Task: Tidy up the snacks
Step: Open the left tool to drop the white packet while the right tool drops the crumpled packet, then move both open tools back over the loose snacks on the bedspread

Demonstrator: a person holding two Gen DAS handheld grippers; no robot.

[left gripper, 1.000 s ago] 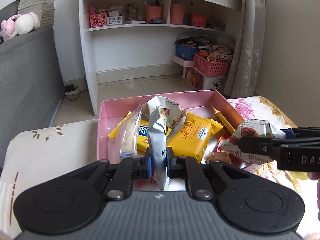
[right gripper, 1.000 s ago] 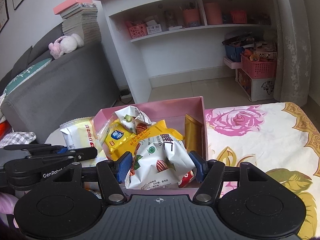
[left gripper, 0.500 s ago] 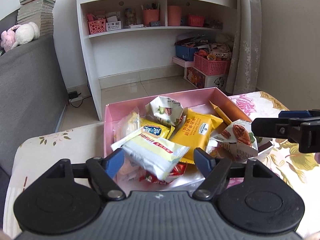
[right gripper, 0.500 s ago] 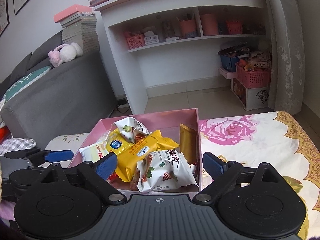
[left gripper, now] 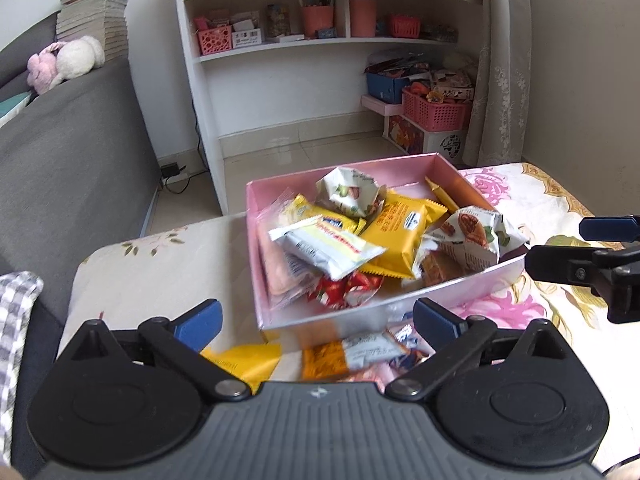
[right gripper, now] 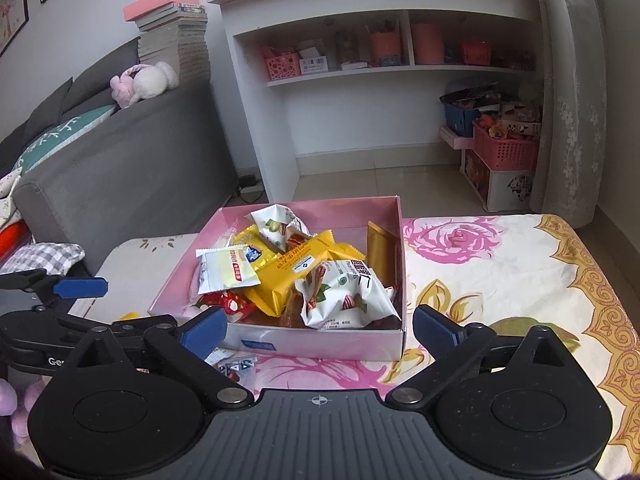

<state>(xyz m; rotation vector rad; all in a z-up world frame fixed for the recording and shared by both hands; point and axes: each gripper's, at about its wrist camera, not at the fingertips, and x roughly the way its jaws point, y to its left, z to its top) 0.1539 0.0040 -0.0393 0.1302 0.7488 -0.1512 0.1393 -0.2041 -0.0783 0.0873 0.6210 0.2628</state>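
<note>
Both tools have just let go. A second back the left tool (left gripper: 316,318) pinched a white-and-yellow packet (left gripper: 328,250) on its narrow edge, and the right tool (right gripper: 320,326) squeezed a crumpled white nut bag (right gripper: 346,296). Their jaws have just been opening; now both stand spread wide with nothing between the pads. Both have backed off toward the near edge of the surface (right gripper: 500,264), short of the pink box (right gripper: 320,342).

Both packets now lie in the box on the heap. The white-and-yellow packet rests flat along the box's left side, long axis slanting from the far-left wall toward the box's middle, printed face up. The nut bag sits at the box's near-right corner, against the right wall. It is too rumpled to give a clear axis.

Reading: two more snacks stowed, this pair done.

Not finished. Loose wrappers remain on the surface outside the box's near wall: an orange-and-white bar (left gripper: 352,356) lying crosswise, a yellow wrapper (left gripper: 244,360) beside it, partly hidden behind the left tool. Likely next pick.
</note>
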